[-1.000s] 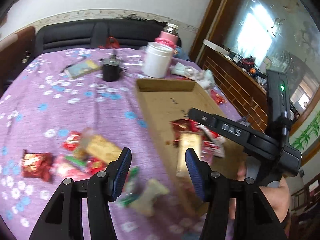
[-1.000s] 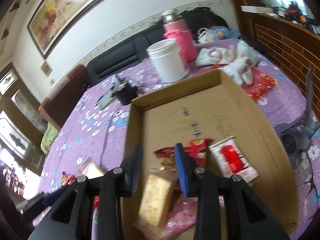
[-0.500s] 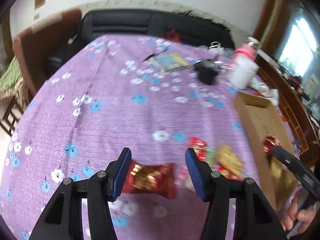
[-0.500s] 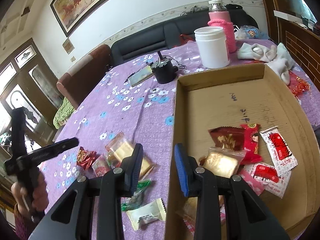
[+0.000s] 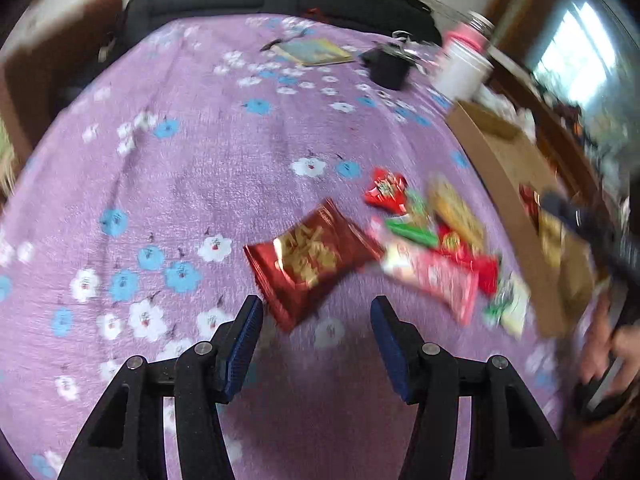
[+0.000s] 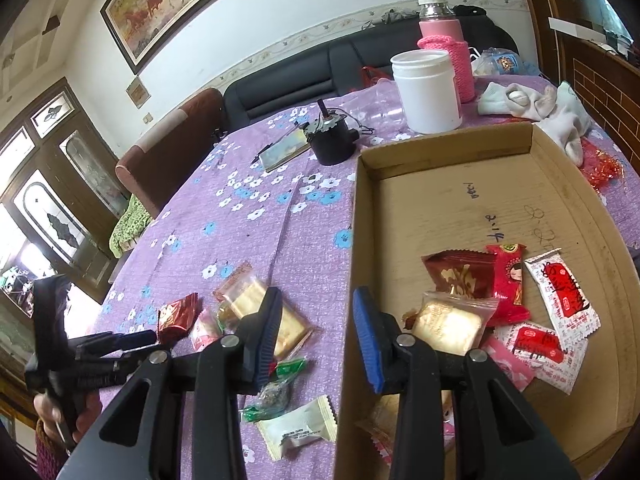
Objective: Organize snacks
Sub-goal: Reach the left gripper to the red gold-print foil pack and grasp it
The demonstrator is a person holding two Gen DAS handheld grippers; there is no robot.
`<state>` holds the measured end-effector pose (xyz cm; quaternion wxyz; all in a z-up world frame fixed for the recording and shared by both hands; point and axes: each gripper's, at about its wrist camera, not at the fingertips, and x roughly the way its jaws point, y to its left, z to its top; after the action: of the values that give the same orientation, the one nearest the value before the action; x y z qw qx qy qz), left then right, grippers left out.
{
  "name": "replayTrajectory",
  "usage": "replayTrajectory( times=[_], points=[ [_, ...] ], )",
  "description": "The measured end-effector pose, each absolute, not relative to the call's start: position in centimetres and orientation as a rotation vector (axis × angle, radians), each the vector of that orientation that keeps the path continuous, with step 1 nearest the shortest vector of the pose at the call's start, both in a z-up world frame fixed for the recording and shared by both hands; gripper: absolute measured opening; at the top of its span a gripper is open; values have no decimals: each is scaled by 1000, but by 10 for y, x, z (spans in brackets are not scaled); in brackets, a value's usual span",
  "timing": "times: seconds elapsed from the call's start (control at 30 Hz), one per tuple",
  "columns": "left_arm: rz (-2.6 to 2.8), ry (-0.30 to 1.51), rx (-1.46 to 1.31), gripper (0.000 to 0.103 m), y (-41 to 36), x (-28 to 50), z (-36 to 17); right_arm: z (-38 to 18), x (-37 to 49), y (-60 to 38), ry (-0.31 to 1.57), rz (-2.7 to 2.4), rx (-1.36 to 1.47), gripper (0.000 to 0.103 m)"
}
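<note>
A dark red foil snack packet [image 5: 310, 258] lies on the purple flowered tablecloth [image 5: 200, 184], just ahead of my open, empty left gripper [image 5: 316, 320]. More snacks lie to its right, among them a pink packet [image 5: 436, 276] and a biscuit pack [image 5: 456, 210]. A shallow cardboard box [image 6: 460, 200] holds several snacks, including a clear-wrapped biscuit [image 6: 448, 326]. My right gripper [image 6: 316, 316] is open and empty over the box's left wall. The left gripper [image 6: 120, 342] also shows in the right wrist view, near the red packet [image 6: 176, 316].
A white jar [image 6: 428, 90], a pink-sleeved flask [image 6: 444, 46], a black motor [image 6: 330, 140], a booklet [image 6: 282, 152] and white socks [image 6: 540, 106] stand at the far side. A white candy [image 6: 298, 428] lies near the box. A dark sofa [image 6: 300, 80] is behind.
My left gripper has swung left from the box to the loose snacks and now faces the dark red packet. My right gripper has pulled back and left, over the box's left wall.
</note>
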<state>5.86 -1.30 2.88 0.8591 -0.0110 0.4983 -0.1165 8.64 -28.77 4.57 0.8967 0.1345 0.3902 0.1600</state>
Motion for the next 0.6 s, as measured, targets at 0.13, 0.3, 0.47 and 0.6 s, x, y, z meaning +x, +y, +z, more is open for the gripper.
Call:
replayTrajectory(
  times=[0.13, 0.3, 0.47, 0.6],
  points=[
    [-187, 901, 126, 77, -24, 57, 46, 46, 84, -279, 816, 377, 272, 36],
    [-218, 925, 69, 77, -22, 94, 45, 42, 82, -265, 834, 431, 255, 36],
    [-291, 1013, 29, 76, -27, 103, 29, 42, 82, -263, 836, 442, 248, 36],
    [-368, 1032, 79, 76, -36, 82, 24, 40, 82, -259, 847, 459, 252, 36]
  ],
)
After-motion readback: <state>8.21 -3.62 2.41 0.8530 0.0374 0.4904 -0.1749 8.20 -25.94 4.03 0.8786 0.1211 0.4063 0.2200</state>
